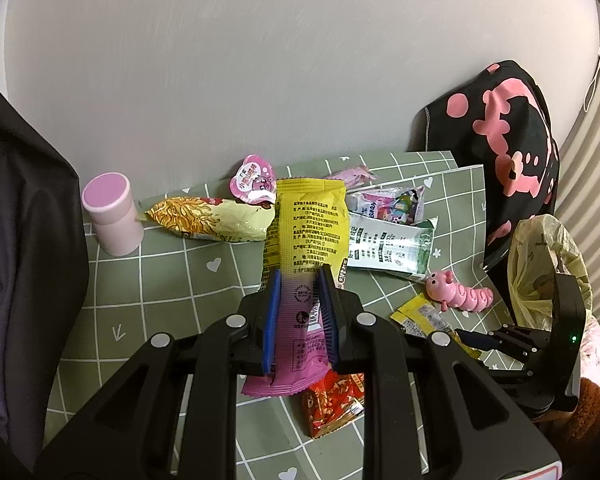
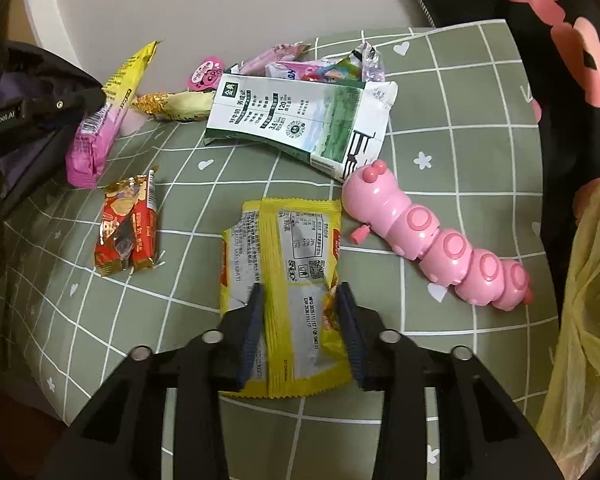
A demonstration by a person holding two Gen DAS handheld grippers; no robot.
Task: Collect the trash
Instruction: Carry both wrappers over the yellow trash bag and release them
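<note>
The left gripper point(image 1: 300, 276) is clenched on a yellow-and-pink wrapper point(image 1: 306, 240), holding it up off the table point(image 1: 172, 280) near the left edge. The right gripper point(image 2: 300, 292) straddles a yellow sachet point(image 2: 288, 264) lying flat near the front edge; whether its pads actually press the sachet I cannot tell. A red wrapper point(image 2: 126, 226) lies left of the sachet, apart from it. A flattened milk carton point(image 2: 300, 124) rests toward the back edge, with more wrappers point(image 2: 320, 70) behind it by the wall. A pink caterpillar toy point(image 2: 432, 240) lies right of the sachet, its head just beside the carton. A yellow bag point(image 2: 588, 320) hangs off the right edge. A pink cup point(image 1: 112, 216) stands at the back left corner.
</note>
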